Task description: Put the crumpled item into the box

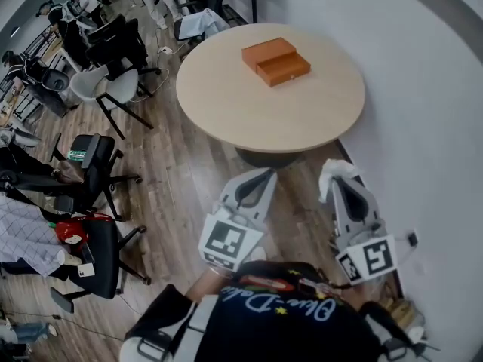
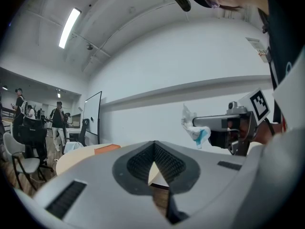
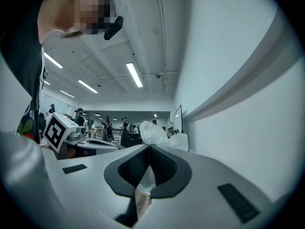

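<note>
White crumpled wrapper pinched in right tongs, left tongs pressed together empty: carrying step, reach next toward orange box at twelve o'clock on the table.

Only the top of the wad pokes out of the right gripper; its jaws hide the rest. In the left gripper view, the left gripper covers most of the table and all but a thin strip of the box. The far people on the left are too small to tell apart.
</note>
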The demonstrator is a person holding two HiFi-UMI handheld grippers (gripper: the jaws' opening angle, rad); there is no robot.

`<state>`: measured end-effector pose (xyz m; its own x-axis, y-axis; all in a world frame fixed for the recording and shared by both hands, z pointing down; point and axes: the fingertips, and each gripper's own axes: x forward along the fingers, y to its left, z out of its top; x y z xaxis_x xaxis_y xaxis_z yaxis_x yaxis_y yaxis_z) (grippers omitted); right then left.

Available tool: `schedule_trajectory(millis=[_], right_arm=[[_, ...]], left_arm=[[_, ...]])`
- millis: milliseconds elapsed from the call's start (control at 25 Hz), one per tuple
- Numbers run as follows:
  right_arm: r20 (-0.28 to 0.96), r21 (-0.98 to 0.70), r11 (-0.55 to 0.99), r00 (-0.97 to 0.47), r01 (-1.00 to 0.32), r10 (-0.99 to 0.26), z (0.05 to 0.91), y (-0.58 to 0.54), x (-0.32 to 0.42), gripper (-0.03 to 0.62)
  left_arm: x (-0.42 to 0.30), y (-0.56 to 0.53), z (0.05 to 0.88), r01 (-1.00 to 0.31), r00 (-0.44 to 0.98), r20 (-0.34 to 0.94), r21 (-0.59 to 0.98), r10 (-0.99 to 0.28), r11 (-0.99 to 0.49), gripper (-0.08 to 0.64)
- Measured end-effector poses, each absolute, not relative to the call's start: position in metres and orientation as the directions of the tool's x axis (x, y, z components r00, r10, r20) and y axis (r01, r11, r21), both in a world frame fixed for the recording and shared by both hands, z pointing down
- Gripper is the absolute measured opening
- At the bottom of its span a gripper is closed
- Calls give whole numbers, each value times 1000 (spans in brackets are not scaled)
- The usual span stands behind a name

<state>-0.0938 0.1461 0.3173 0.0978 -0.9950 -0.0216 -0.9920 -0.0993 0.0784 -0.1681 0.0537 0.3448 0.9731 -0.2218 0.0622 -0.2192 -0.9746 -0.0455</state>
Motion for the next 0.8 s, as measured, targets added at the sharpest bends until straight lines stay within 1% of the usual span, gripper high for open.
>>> schedule_trajectory(millis=[440,800], right_arm=[[-30,60,-104,103,-993,-994,326,89,-77,-2],[-25,37,-61,60,-997,-998,335,64,-48,-2]], left_arm=[[-151,4,350,-202,976,72,-61,-207,-977,-8],[-134,-17,354,-253,961,97,-70,-259,-965,-8]])
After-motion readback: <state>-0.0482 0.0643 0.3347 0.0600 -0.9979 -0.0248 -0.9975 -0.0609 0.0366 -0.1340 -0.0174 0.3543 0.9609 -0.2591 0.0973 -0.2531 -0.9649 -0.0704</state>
